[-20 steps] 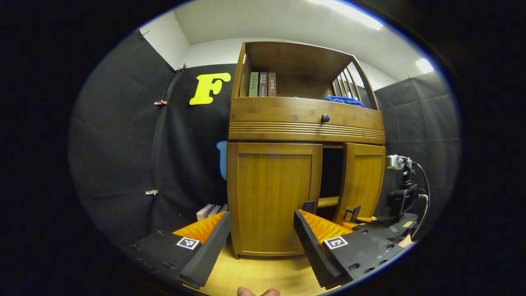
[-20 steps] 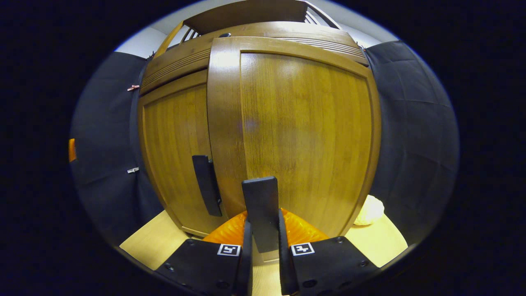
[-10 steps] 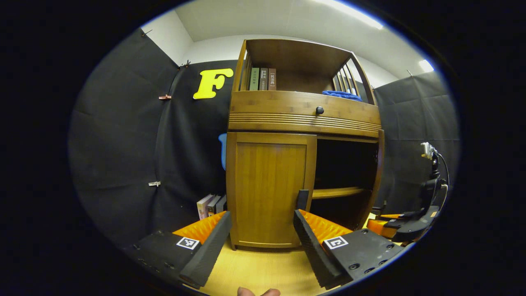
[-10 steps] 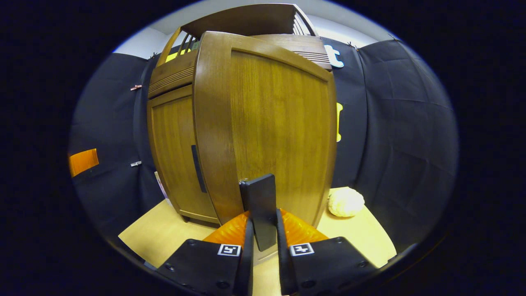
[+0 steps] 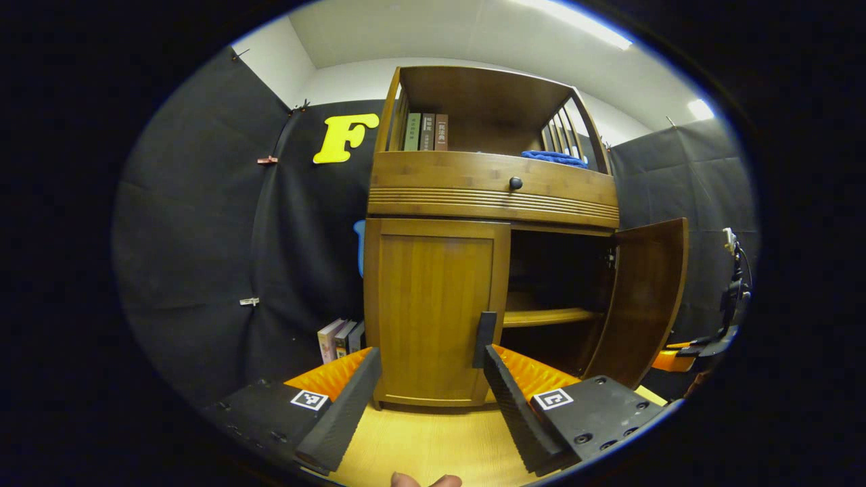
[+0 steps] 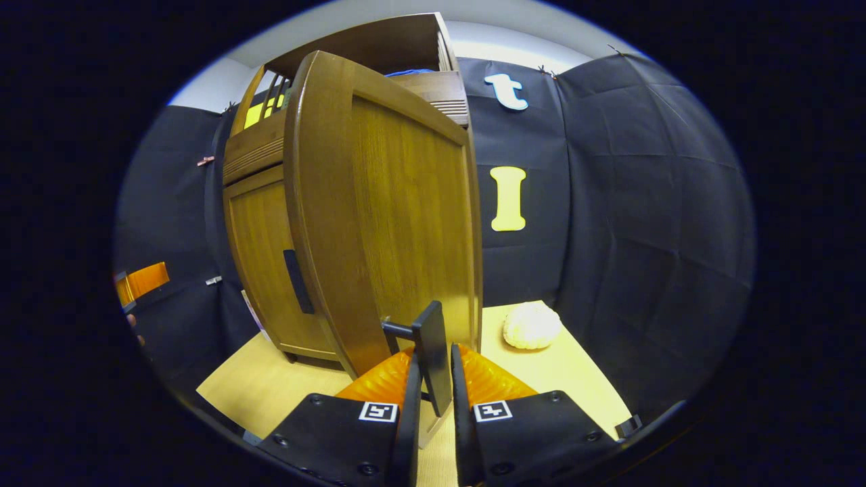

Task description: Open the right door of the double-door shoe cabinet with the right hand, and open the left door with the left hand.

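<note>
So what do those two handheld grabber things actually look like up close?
Each is a dark, matte body ending in two long wedge-shaped jaws with ribbed inner faces. The left gripper carries a small square black-and-white marker on the base of each jaw, and so does the right gripper. Round screw holes dot both bodies. In the left gripper view, the right gripper shows far off with a cabled camera on top.

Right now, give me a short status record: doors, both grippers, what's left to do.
right door: swung open, shelf visible inside
left door: closed
right gripper: shut on right door handle
left gripper: open, facing left door, its handle ungrasped
remaining: grip left door handle, pull it open
</note>
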`<control>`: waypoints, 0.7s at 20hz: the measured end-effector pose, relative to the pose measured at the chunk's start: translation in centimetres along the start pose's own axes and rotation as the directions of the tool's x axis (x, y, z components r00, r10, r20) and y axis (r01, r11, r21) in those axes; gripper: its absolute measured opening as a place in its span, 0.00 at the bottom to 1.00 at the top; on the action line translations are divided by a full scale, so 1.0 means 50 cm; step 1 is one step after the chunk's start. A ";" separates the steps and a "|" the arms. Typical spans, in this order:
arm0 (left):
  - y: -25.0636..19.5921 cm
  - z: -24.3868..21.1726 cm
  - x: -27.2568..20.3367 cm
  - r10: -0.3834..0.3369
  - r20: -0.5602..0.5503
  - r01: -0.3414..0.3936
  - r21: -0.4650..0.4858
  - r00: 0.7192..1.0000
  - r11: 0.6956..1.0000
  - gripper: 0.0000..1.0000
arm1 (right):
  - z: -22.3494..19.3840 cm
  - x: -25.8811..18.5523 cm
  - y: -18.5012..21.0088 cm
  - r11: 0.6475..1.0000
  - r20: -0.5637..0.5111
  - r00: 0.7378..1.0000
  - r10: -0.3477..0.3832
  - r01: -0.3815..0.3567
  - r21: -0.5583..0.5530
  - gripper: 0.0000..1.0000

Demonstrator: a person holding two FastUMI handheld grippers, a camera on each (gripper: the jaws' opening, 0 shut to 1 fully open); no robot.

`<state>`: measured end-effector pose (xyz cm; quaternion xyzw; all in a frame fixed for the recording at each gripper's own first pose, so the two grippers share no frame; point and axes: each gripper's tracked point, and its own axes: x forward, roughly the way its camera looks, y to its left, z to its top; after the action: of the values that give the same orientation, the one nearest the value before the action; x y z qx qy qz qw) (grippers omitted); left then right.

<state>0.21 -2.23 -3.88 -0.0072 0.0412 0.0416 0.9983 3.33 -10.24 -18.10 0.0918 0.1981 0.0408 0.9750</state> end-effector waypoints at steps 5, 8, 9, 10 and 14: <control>-0.062 0.015 0.038 -0.054 0.014 0.054 0.008 0.998 0.998 0.94 | 0.014 -0.012 -0.071 1.000 0.007 1.000 -0.012 0.012 0.006 0.19; -0.094 0.014 0.056 -0.076 0.003 0.075 0.013 0.997 0.997 0.96 | 0.029 -0.021 -0.098 1.000 0.022 1.000 -0.017 0.017 0.003 0.18; -0.103 0.012 0.065 -0.080 -0.001 0.080 0.013 0.997 0.997 0.94 | 0.033 -0.023 -0.110 1.000 0.030 0.999 -0.029 0.029 0.000 0.18; -0.111 0.010 0.076 -0.084 -0.005 0.084 0.015 0.996 0.996 0.94 | 0.038 -0.025 -0.124 0.999 0.038 0.998 -0.041 0.041 -0.002 0.18; -0.137 -0.006 0.122 -0.083 -0.028 0.084 0.027 0.996 0.996 0.92 | 0.044 -0.045 -0.160 0.998 0.051 0.996 -0.067 0.067 -0.004 0.18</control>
<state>6.83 -8.57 -4.61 0.0045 0.0547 -0.0008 0.9985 2.49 -18.72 -16.85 0.0834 0.1759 0.0063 0.9809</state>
